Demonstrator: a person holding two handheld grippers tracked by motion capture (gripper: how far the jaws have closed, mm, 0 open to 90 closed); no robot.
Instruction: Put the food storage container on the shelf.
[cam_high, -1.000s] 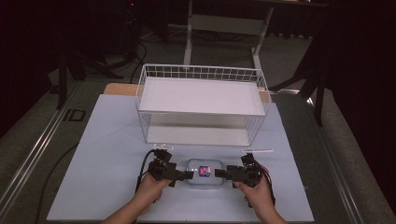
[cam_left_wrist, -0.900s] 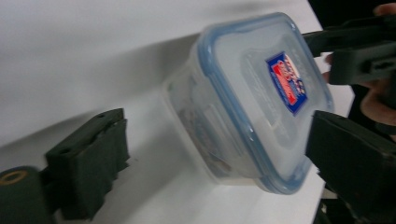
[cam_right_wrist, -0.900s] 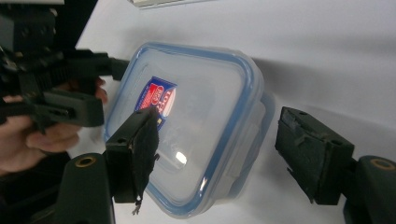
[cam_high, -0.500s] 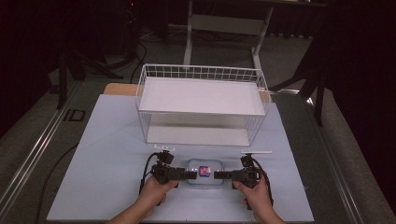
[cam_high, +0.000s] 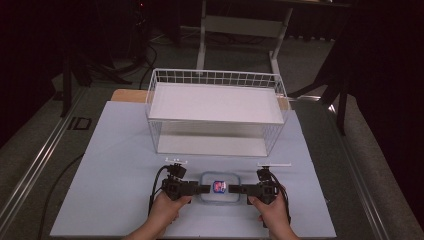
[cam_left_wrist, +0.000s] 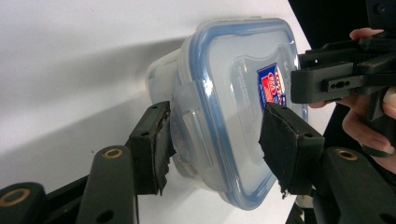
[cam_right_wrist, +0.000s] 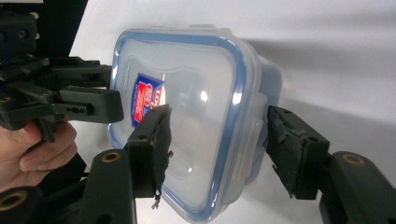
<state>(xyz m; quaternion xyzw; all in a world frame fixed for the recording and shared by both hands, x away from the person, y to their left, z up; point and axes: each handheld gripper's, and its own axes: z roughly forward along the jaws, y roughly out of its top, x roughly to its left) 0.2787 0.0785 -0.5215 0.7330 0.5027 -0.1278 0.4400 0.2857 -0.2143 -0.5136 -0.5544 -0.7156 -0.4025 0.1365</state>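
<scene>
A clear plastic container (cam_high: 219, 187) with a blue-rimmed lid and a red-and-blue sticker lies flat on the white table near its front edge. My left gripper (cam_high: 204, 189) comes at it from the left and my right gripper (cam_high: 235, 189) from the right, each held in a hand. In the left gripper view the container (cam_left_wrist: 233, 93) has its latch end between the jaws of my left gripper (cam_left_wrist: 215, 140), and both pads touch it. In the right gripper view my right gripper (cam_right_wrist: 217, 144) straddles the container's (cam_right_wrist: 196, 93) other end, with one pad on the lid and the other a little apart.
A white wire basket (cam_high: 215, 77) with a solid shelf stands behind the container at mid-table. Two small white strips (cam_high: 274, 164) lie between basket and container. The table (cam_high: 120, 165) ends just behind my hands. Dark floor, cables and a stand surround it.
Both hands have held nearly still at the container's two ends; the container has not moved.
</scene>
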